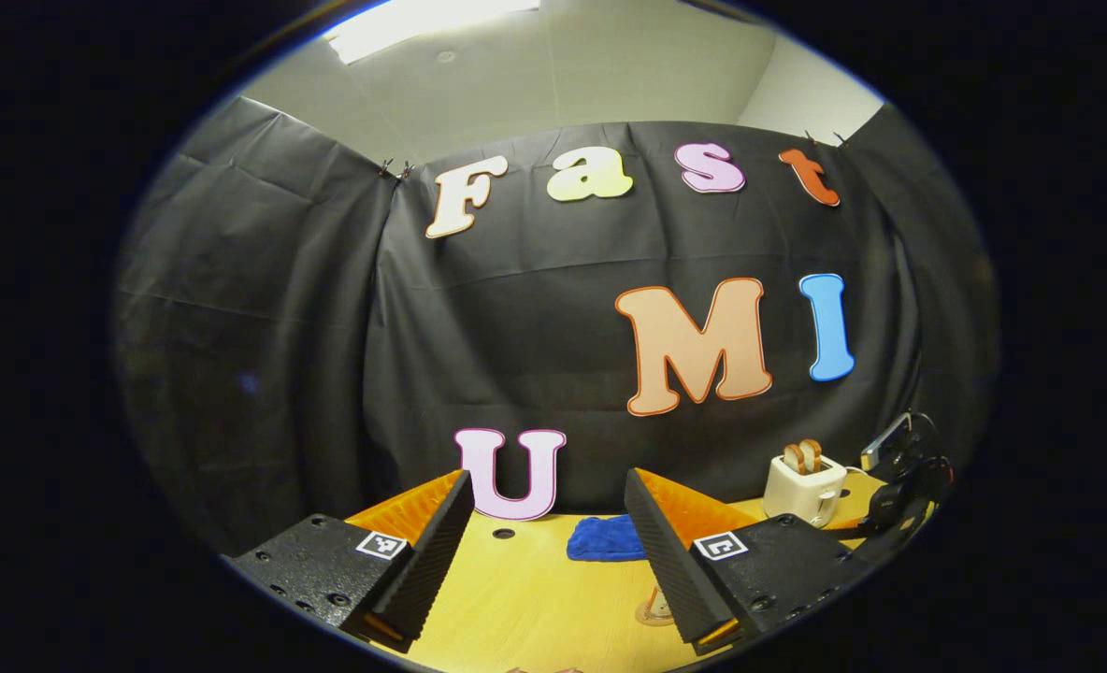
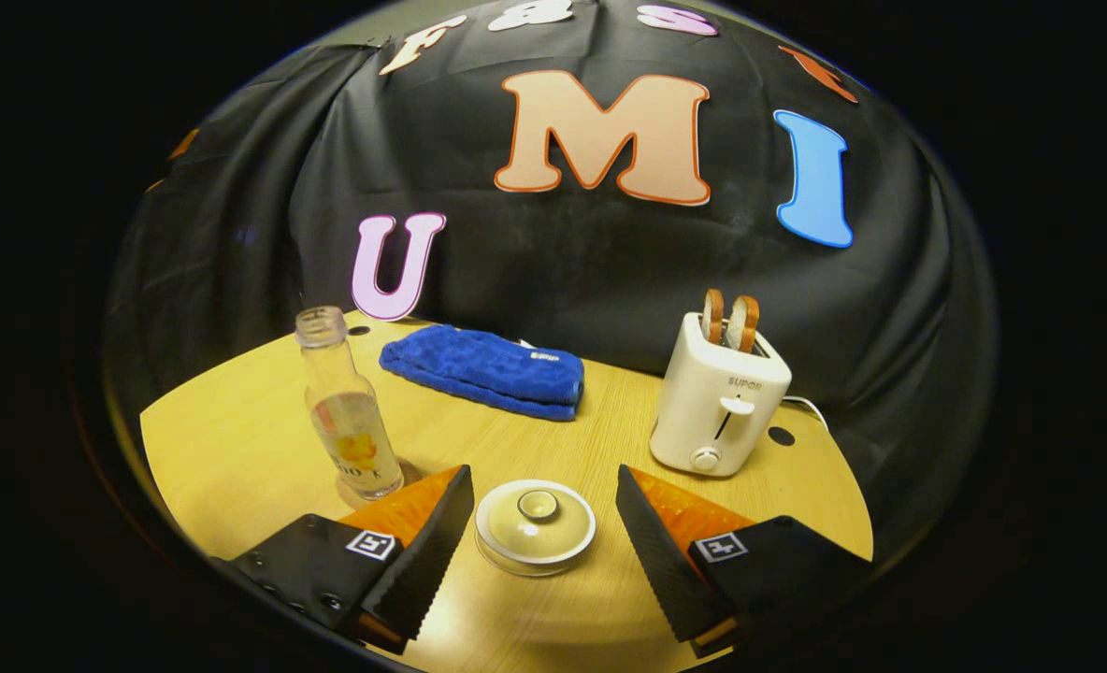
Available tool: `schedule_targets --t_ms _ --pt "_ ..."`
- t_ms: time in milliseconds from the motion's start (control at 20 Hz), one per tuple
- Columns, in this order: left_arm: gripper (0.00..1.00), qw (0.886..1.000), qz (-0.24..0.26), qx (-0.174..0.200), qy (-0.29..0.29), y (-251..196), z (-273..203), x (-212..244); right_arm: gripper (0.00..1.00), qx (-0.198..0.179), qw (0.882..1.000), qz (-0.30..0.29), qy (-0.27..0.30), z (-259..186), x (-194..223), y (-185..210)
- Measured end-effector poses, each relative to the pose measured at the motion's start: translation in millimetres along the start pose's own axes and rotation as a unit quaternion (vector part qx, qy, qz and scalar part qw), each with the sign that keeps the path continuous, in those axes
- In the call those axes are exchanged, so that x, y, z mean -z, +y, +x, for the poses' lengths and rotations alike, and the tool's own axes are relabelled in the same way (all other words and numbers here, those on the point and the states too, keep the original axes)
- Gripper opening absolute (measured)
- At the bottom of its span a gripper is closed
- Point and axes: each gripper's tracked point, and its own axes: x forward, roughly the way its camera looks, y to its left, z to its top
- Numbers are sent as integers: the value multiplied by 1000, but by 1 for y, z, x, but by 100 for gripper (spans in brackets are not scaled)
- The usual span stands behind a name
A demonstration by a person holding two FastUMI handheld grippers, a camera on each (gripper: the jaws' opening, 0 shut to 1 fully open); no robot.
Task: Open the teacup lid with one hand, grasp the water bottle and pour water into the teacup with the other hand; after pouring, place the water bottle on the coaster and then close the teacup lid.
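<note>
The teacup [image 2: 535,547] sits on the wooden table [image 2: 236,449] with its cream lid [image 2: 536,523] on. My right gripper [image 2: 544,472] is open, one finger on each side of the cup, neither touching it. To the left stands a clear water bottle [image 2: 346,411] without a cap, partly filled, on a round clear coaster [image 2: 404,479]. My left gripper [image 1: 549,477] is open and holds nothing, raised and facing the booth wall. A small clear round thing [image 1: 652,614] peeks out beside its right finger; I cannot tell what it is.
A folded blue cloth [image 2: 488,371] [image 1: 607,539] lies at the back of the table. A white toaster [image 2: 720,397] [image 1: 802,488] holding two slices stands at the right. The other gripper's dark body [image 1: 901,472] shows beyond the toaster in the left gripper view.
</note>
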Motion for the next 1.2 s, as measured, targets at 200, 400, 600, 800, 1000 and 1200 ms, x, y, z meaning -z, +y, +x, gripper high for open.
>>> schedule_targets --t_ms 200,400,600,800,1000,1200 --pt "94 1000 7 -5 4 4 -1 1 95 -6 1000 -3 18 13 14 4" --pt "95 1000 12 -7 6 2 -3 1 86 0 1000 -8 21 20 19 3" --pt "95 1000 13 -6 11 0 -2 5 73 -4 999 -10 32 27 27 6" --pt "99 1000 14 -6 11 -1 -2 5 65 4 999 -31 25 31 25 6" --pt "96 1000 16 -7 9 1 -2 3 57 2 999 -29 31 35 30 9" --pt "99 1000 15 -8 13 2 -3 7 58 4 999 -33 34 39 30 12"
